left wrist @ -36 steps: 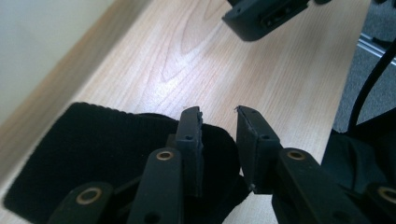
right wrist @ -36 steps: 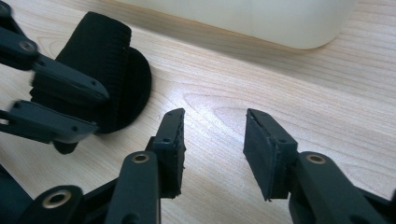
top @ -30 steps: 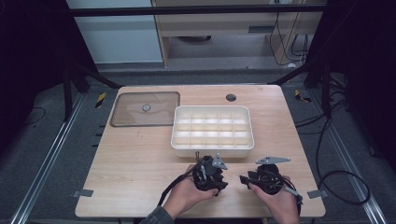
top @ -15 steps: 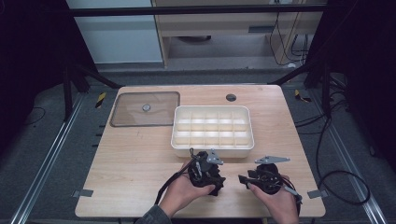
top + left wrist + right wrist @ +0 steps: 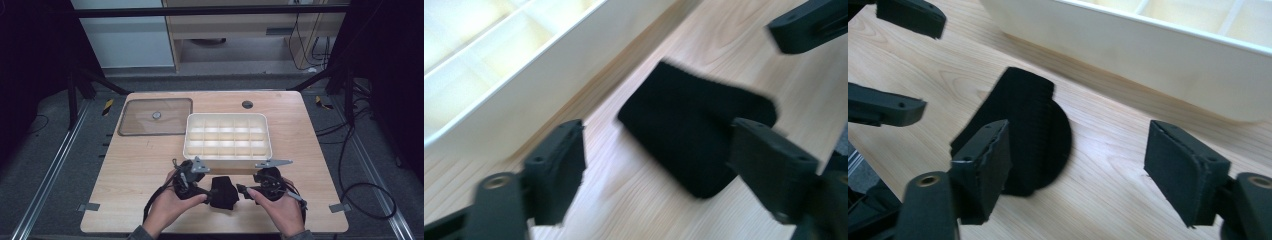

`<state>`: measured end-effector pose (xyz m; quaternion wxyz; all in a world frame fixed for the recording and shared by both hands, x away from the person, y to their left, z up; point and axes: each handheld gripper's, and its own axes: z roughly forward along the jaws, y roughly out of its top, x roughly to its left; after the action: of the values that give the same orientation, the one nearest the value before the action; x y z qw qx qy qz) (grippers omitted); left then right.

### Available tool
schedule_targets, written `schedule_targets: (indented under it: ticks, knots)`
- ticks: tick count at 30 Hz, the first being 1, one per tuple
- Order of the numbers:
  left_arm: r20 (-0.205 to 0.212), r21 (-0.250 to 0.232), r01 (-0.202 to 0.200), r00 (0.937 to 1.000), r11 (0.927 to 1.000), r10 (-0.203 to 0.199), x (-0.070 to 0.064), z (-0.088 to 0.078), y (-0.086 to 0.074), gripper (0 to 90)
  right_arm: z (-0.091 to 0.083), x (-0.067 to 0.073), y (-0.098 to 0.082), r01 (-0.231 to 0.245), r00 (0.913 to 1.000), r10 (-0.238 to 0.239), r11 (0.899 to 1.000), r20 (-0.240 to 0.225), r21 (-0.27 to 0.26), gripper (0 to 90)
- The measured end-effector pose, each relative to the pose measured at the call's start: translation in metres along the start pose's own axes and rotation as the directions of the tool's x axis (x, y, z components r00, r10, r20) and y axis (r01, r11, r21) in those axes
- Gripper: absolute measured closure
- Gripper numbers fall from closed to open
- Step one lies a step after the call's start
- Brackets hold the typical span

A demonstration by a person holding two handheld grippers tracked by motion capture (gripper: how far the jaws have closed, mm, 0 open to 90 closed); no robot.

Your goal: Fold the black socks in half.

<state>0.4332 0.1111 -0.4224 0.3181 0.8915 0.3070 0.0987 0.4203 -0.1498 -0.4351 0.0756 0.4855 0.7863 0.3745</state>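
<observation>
Now both sets of jaws have just been opening, the left gripper (image 5: 207, 189) and right gripper (image 5: 243, 189) part, and the cloth (image 5: 223, 192) lies released on the table (image 5: 130, 170) beside the tray (image 5: 227, 152): folding looks finished.

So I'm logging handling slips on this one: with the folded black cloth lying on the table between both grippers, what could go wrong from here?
The black cloth lies loose on the table; the jaws of both the left gripper and the right gripper have just been opening, so its fold may spring apart. The grippers sit close together, so they might bump. The white tray is right behind, easy to nudge.
</observation>
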Motion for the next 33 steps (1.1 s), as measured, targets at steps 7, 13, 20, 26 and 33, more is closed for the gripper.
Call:
schedule_targets:
  ticks: [7, 13, 20, 26, 33]
  knots:
    - [-0.052, -0.036, 0.079, 0.9954, 0.9962, -0.081, 0.041, -0.016, -0.049, 9.2, 0.021, 0.019, 0.012, 0.0, 0.9999, 0.0, 0.999, 0.012, 0.04, 30.5]
    - [-0.109, -0.066, 0.138, 0.9835, 0.9882, -0.145, 0.072, -0.02, -0.08, 8.9, 0.037, 0.028, 0.021, -0.02, 0.9996, 0.018, 0.997, 0.022, 0.078, 34.4]
    - [-0.143, -0.071, 0.187, 0.97, 0.9797, -0.196, 0.089, -0.021, -0.095, 9.0, 0.046, 0.028, 0.024, -0.045, 0.9985, 0.042, 0.995, 0.034, 0.094, 37.4]
    - [-0.183, -0.069, 0.24, 0.9512, 0.9683, -0.249, 0.102, -0.02, -0.107, 9.2, 0.055, 0.028, 0.019, -0.049, 0.9987, 0.047, 0.993, 0.022, 0.108, 36.9]
    - [-0.191, -0.06, 0.241, 0.9498, 0.9687, -0.248, 0.105, -0.018, -0.11, 9.5, 0.064, 0.03, 0.015, -0.049, 0.9988, 0.047, 0.99, 0.014, 0.129, 36.3]
